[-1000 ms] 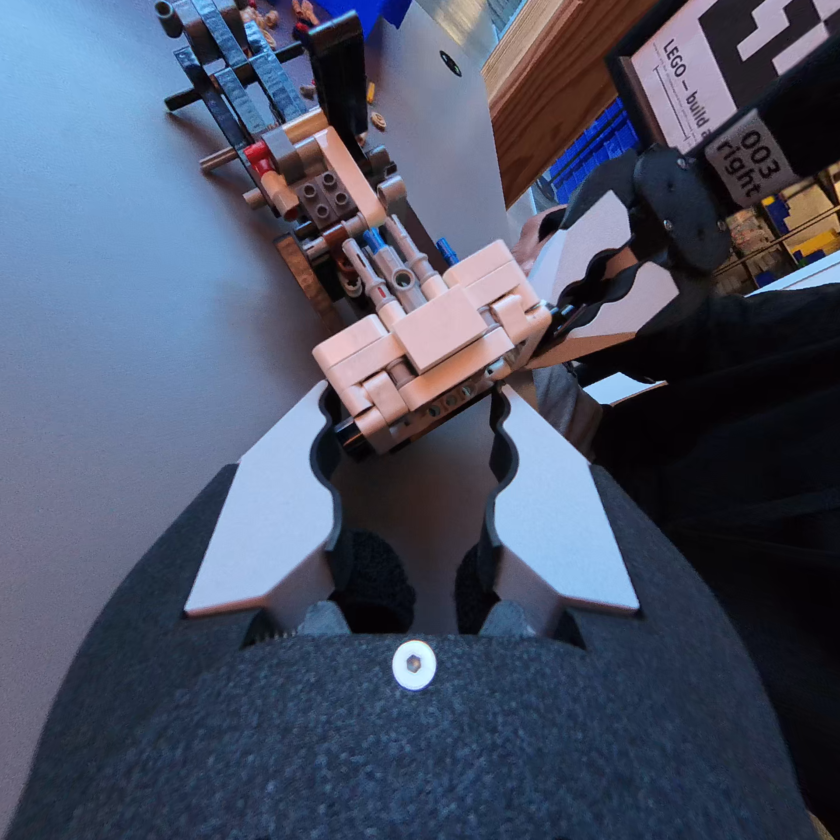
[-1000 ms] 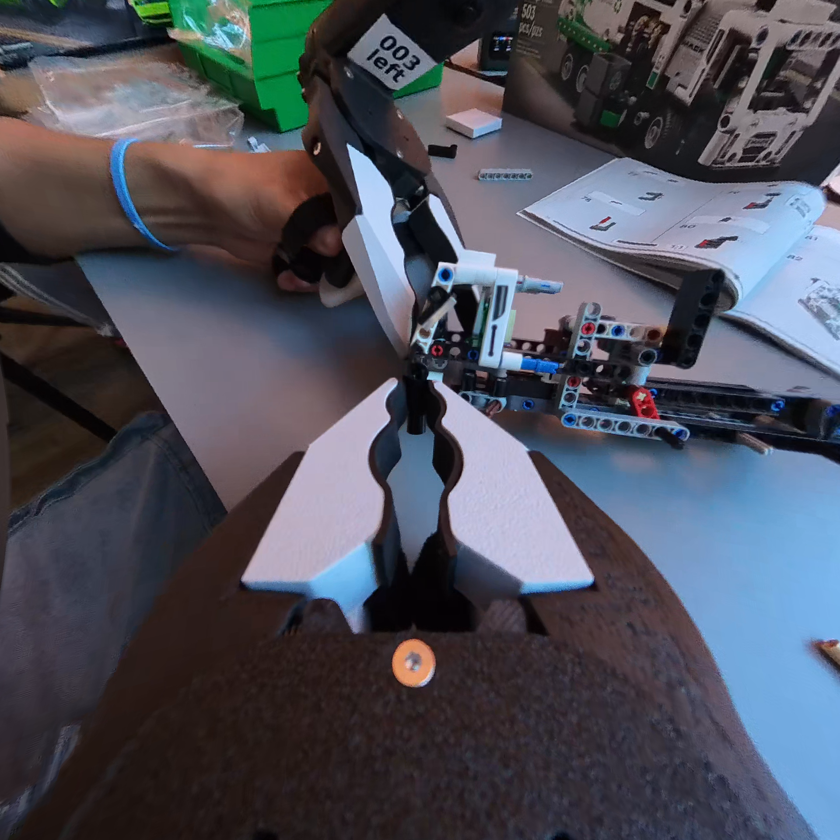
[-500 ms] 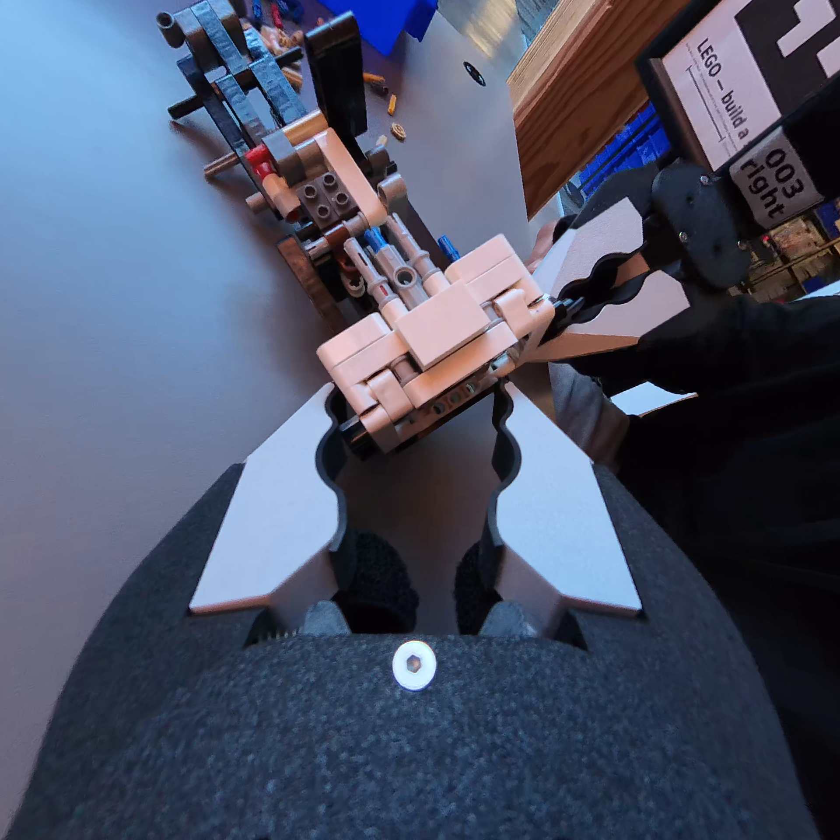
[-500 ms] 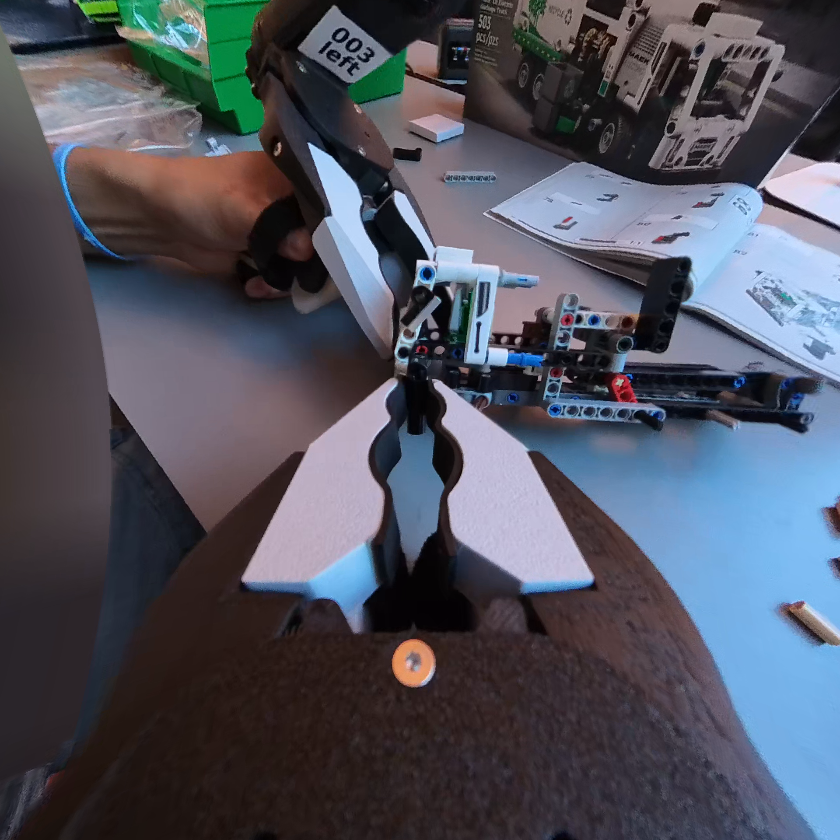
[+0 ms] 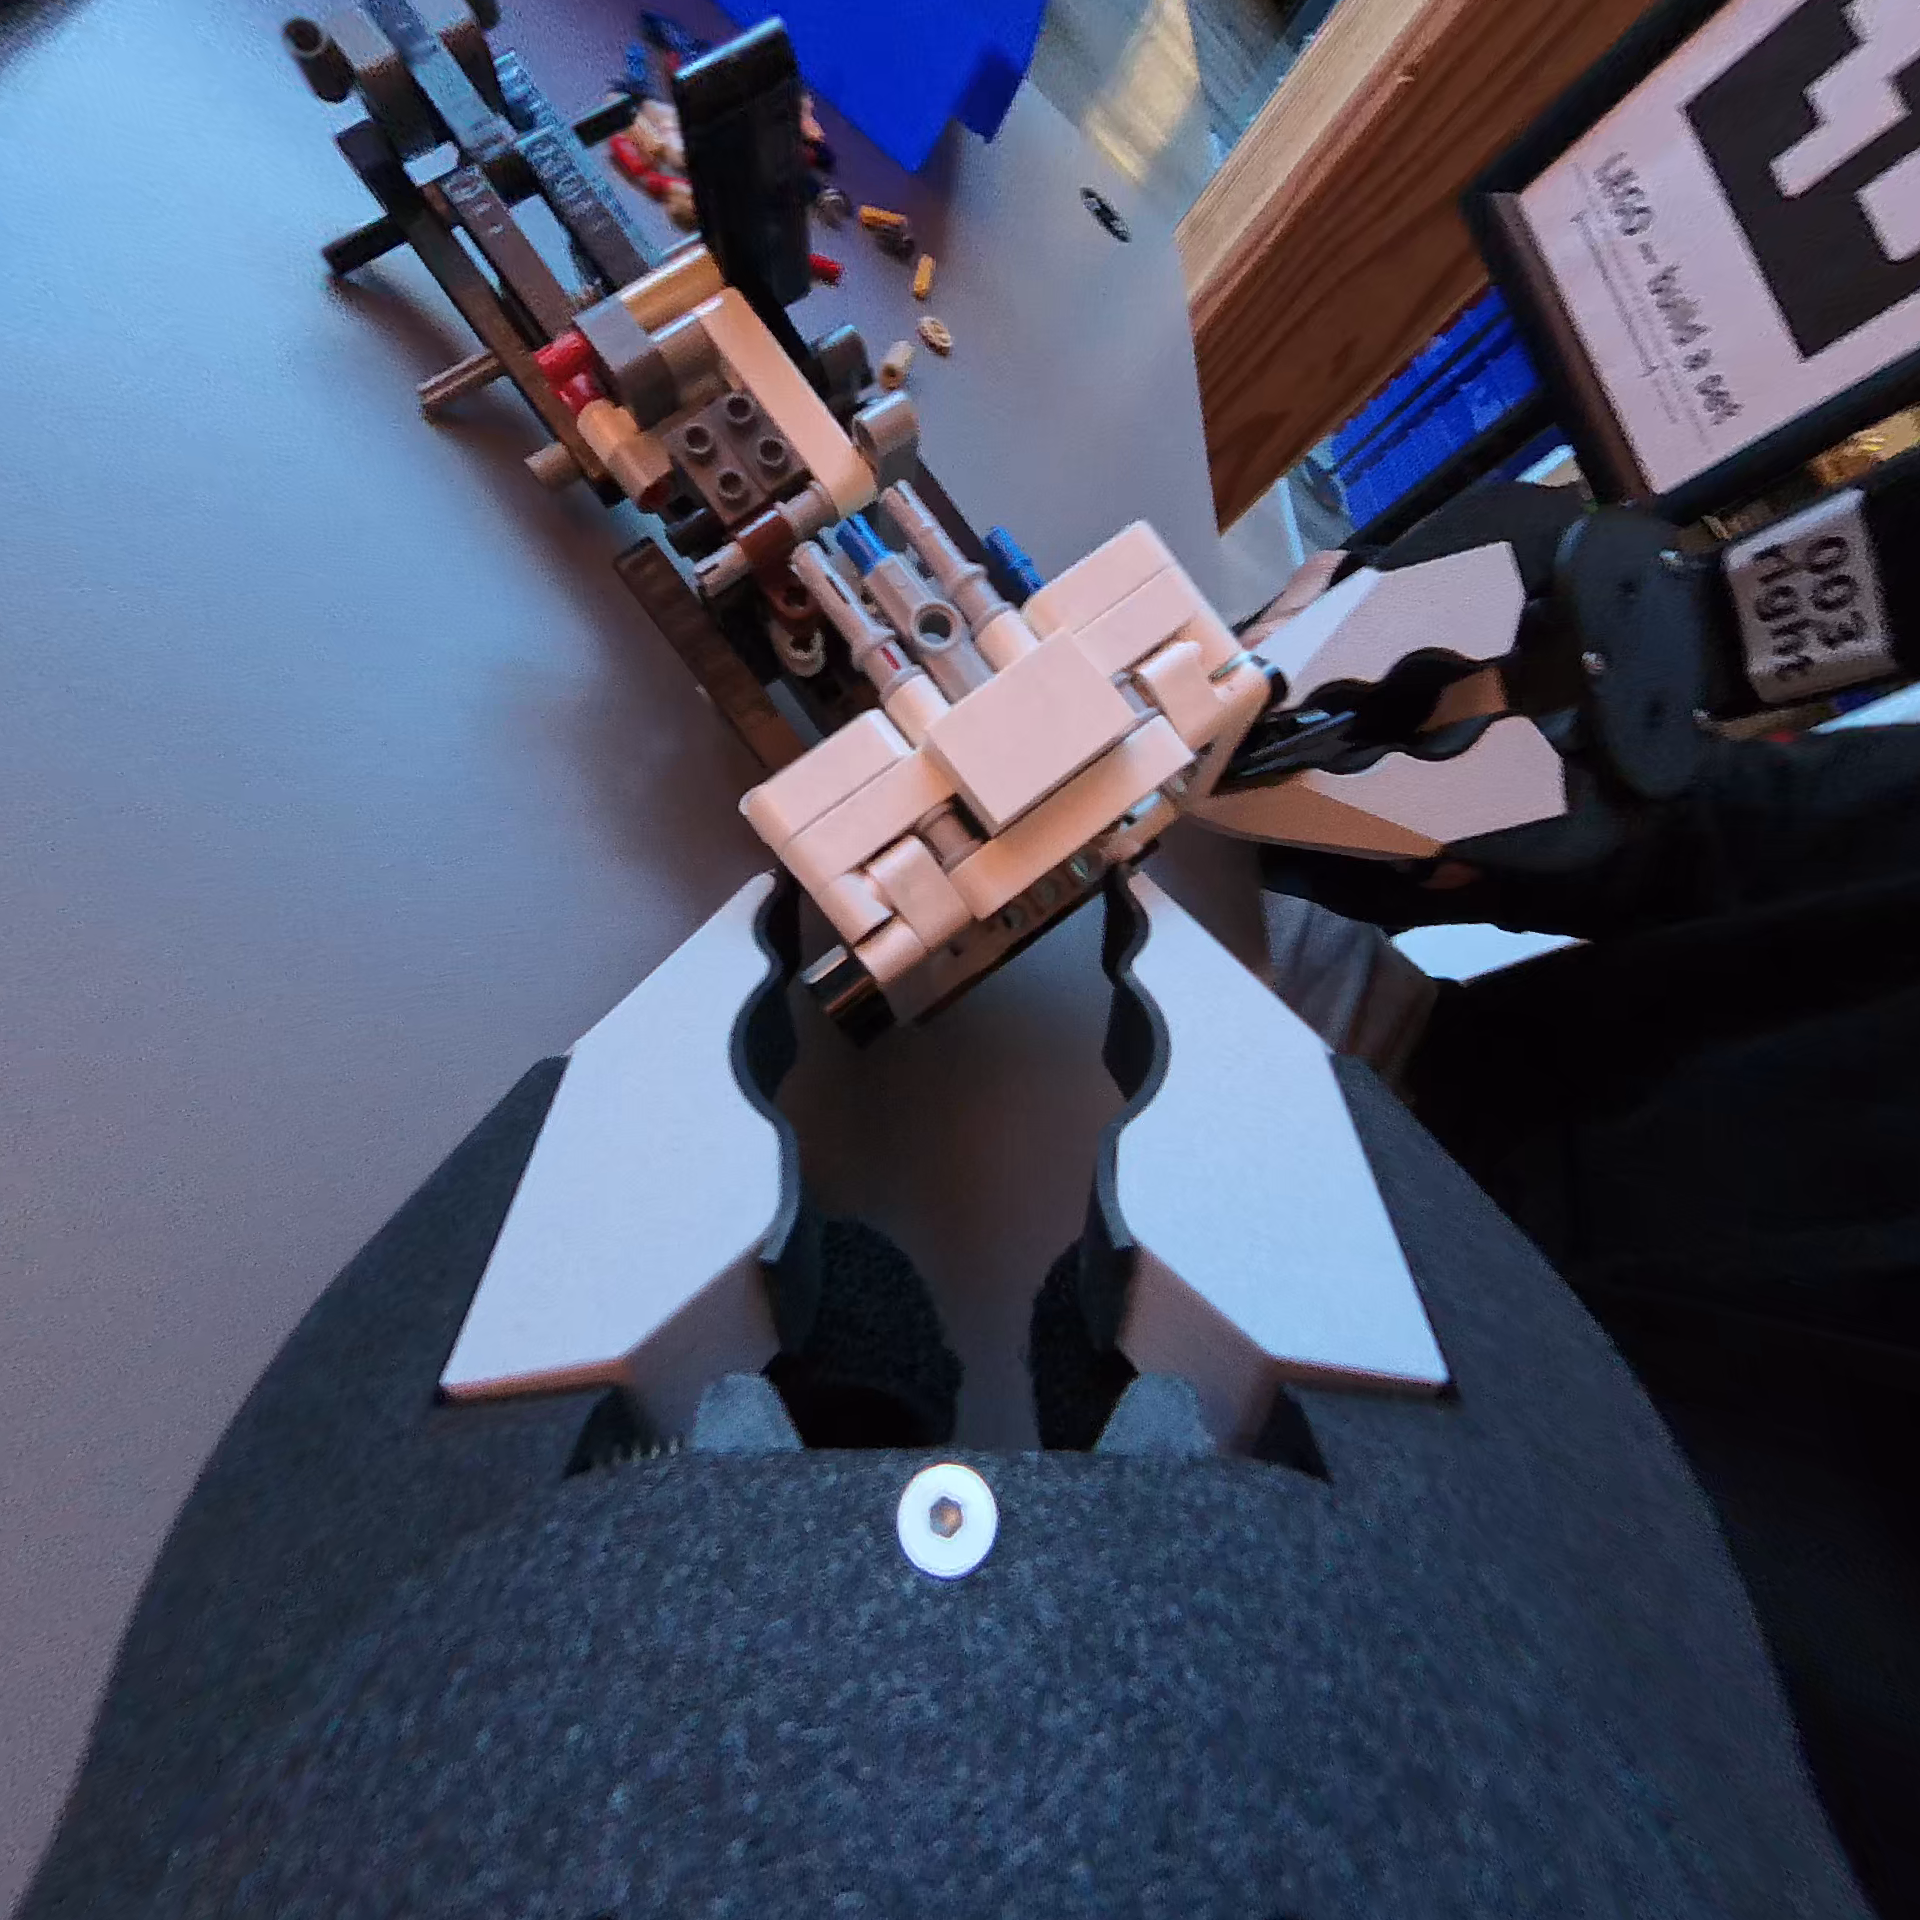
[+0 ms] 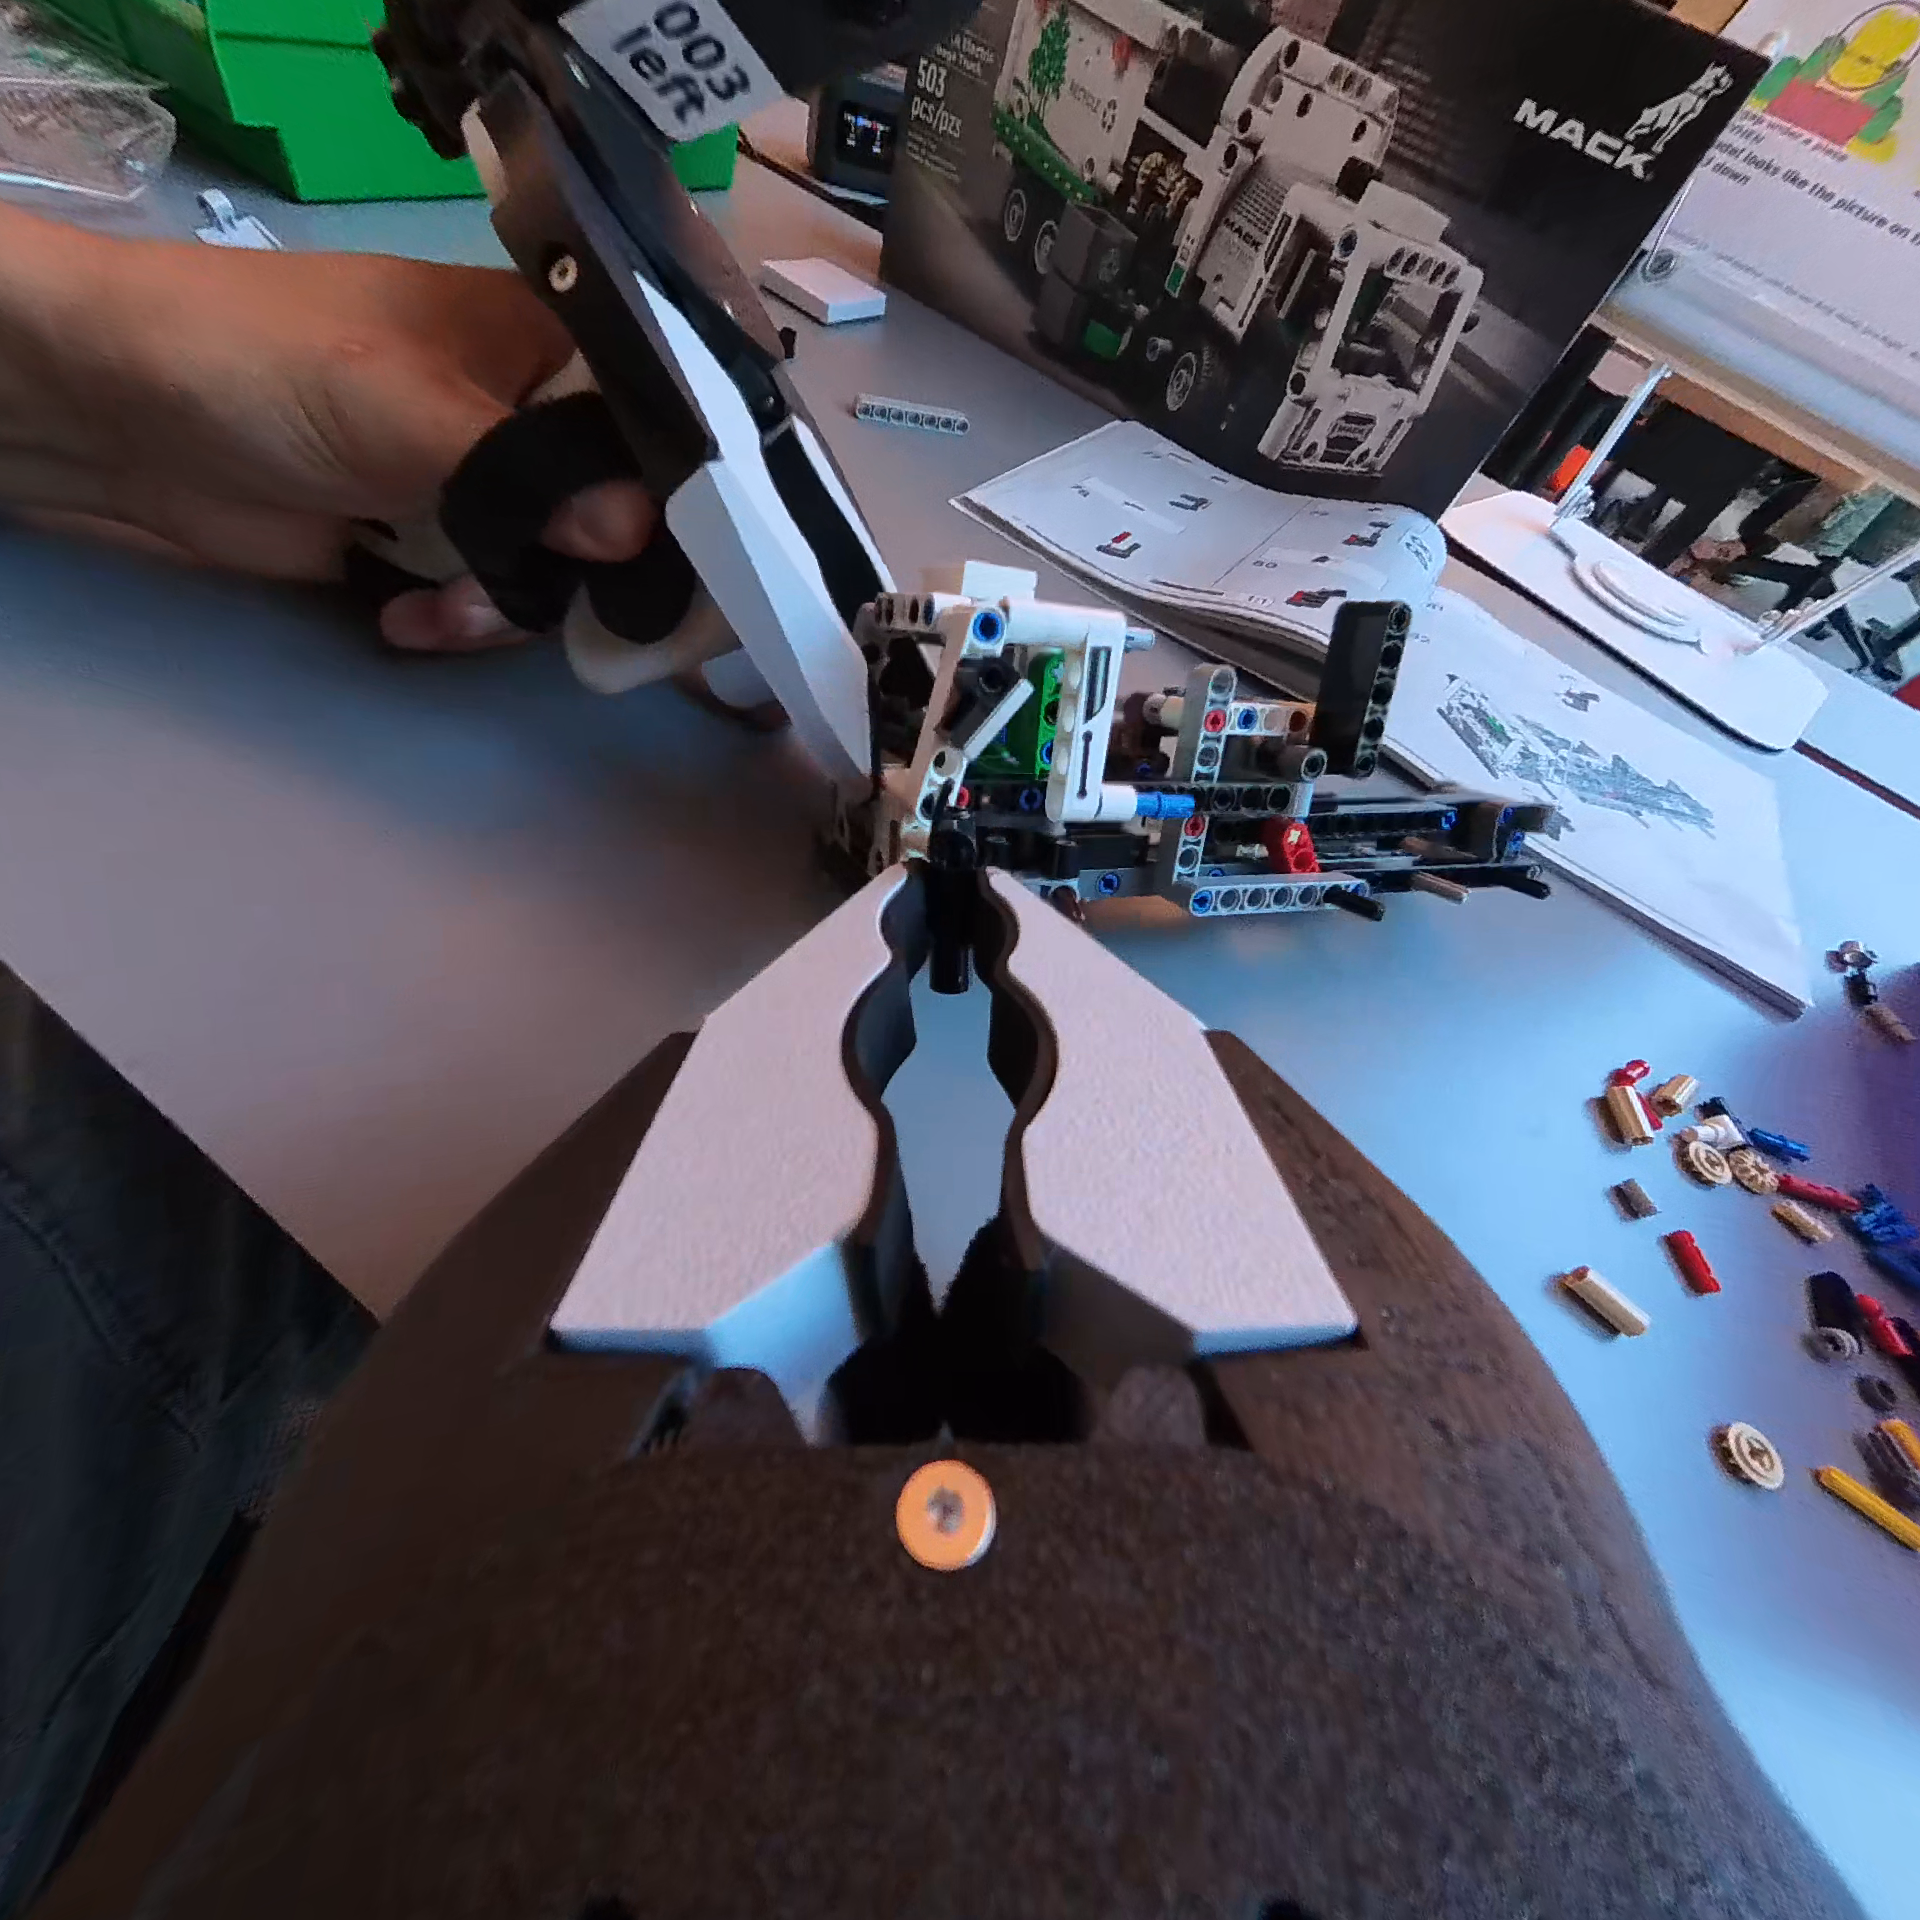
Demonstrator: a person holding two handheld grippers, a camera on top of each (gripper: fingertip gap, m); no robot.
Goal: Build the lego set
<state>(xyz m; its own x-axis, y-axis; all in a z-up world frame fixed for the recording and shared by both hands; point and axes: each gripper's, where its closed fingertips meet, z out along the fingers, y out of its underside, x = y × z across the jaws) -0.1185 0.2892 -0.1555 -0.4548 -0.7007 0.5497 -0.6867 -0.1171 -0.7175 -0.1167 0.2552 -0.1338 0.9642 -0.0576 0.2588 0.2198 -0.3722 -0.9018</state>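
Black pin (image 6: 948, 925) — nipped between right gripper (image 6: 948, 883) tips (against model (image 6: 1143, 758)).

Bare table (image 6: 436, 831) left of model (image 6: 1195, 790) (loose pieces (image 6: 1756, 1195) crowd right).

Left tool (image 5: 945, 914) fingers spread wide, right tool (image 6: 948, 914) fingers pinched nearly together
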